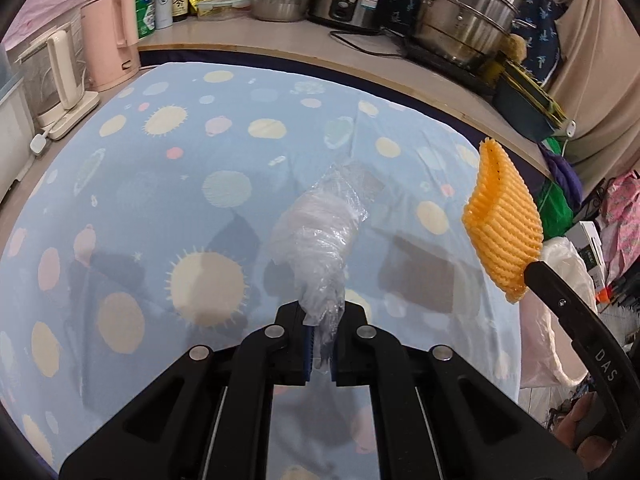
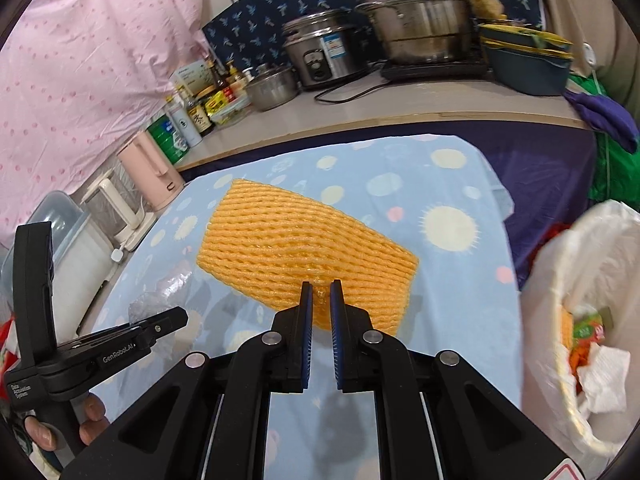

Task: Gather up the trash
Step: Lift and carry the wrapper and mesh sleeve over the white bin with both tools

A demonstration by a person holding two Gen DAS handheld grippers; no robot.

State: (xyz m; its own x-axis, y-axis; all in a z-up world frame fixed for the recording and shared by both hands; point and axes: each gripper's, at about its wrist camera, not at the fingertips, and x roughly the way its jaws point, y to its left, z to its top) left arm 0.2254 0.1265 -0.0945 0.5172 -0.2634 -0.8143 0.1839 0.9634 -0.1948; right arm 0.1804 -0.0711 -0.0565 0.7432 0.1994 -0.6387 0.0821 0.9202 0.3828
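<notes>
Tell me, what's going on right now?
Left gripper shut on clear plastic wrap. Right gripper shut on orange foam net. Trash bag beside the table, nothing blocking.

Bin (image 2: pixel 568 264) right of table (image 2: pixel 460 280) — pots (image 2: pixel 416 20) behind.

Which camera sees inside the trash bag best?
The right wrist view: the white trash bag gapes open there, showing crumpled paper and wrappers. The left wrist view catches only its outside behind the right tongs.
</notes>
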